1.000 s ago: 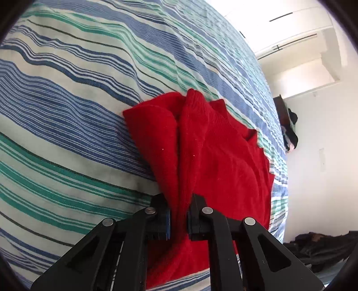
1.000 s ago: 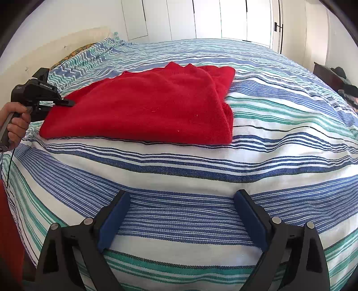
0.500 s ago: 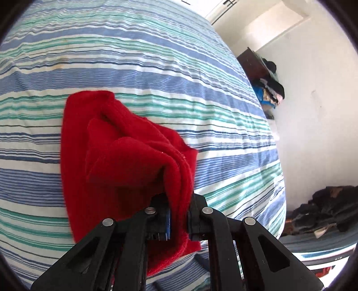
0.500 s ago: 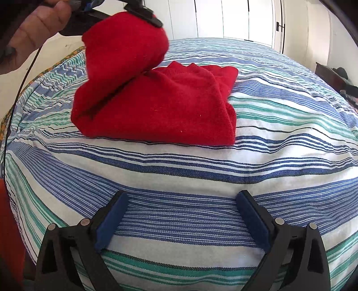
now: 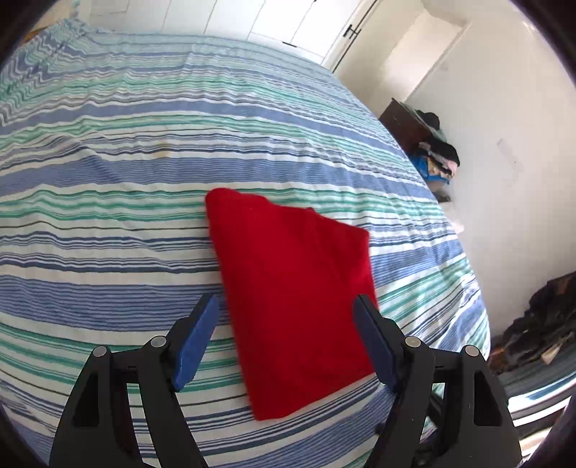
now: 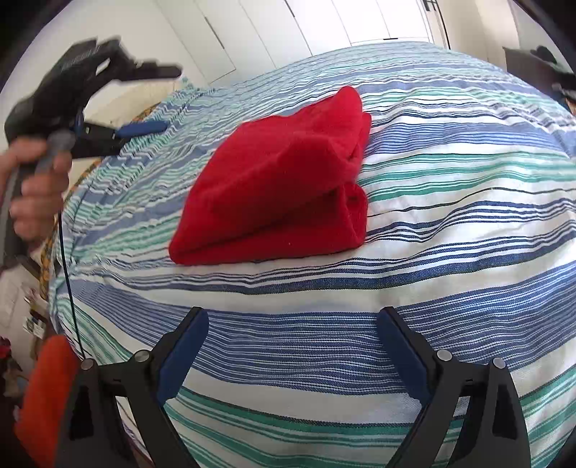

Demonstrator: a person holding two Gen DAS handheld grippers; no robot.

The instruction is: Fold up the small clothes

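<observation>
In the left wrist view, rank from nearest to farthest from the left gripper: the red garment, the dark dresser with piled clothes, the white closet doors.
1. Red garment: folded on the striped bed, lying just ahead of the opening left gripper, untouched by it.
2. Dark dresser: beyond the bed's right edge.
3. White closet doors: behind the bed's far end.

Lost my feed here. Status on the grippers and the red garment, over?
Left gripper opening, nothing between its pads, clear above the garment. Right gripper wide, closing slightly, empty. Red garment folded over on the striped bedspread, top layer puffed up. Nothing in the way.
</observation>
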